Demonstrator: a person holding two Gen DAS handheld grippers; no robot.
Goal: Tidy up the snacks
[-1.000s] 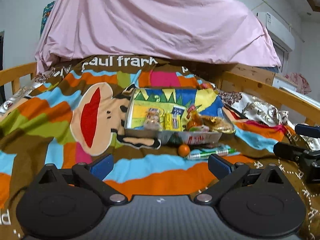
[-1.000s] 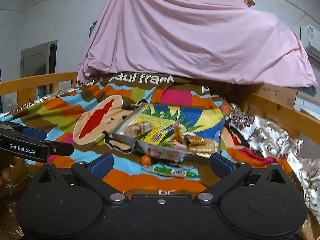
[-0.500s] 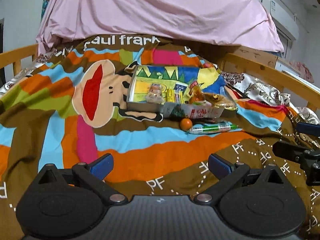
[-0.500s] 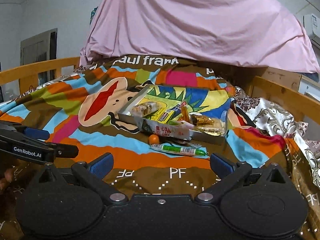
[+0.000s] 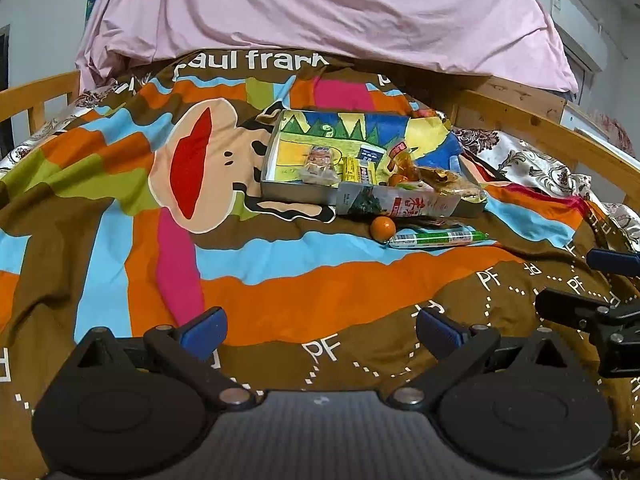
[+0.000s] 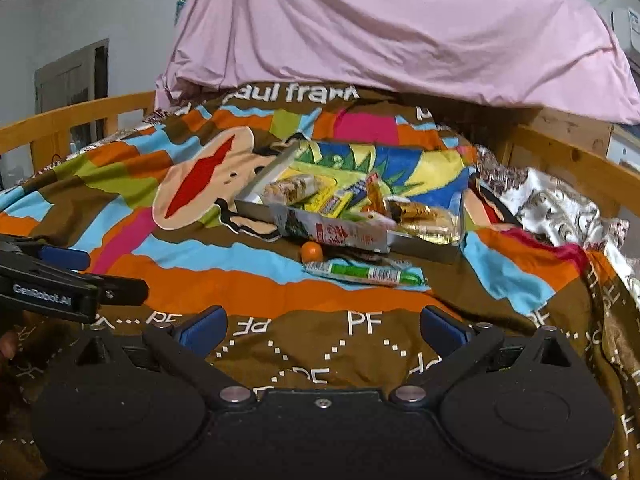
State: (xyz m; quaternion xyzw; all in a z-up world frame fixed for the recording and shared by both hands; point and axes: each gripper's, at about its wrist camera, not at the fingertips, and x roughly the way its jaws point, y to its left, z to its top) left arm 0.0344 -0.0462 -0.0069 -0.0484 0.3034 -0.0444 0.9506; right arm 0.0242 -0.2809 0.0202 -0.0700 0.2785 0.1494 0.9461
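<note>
Snacks filled the tray (image 5: 280, 194) on the bed; a green stick pack (image 5: 438, 238) lay just before it. Left gripper (image 5: 318, 326) and right gripper (image 6: 324, 326) hovered, fingers spread, empty.

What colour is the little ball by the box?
Orange. The ball shows best in the left wrist view.

At frame centre we see the shallow cardboard snack tray (image 5: 272, 168) on the striped blanket (image 5: 120, 200); before it lie a small orange ball (image 5: 382, 227) and, right, a green-wrapped stick (image 5: 438, 237).
</note>
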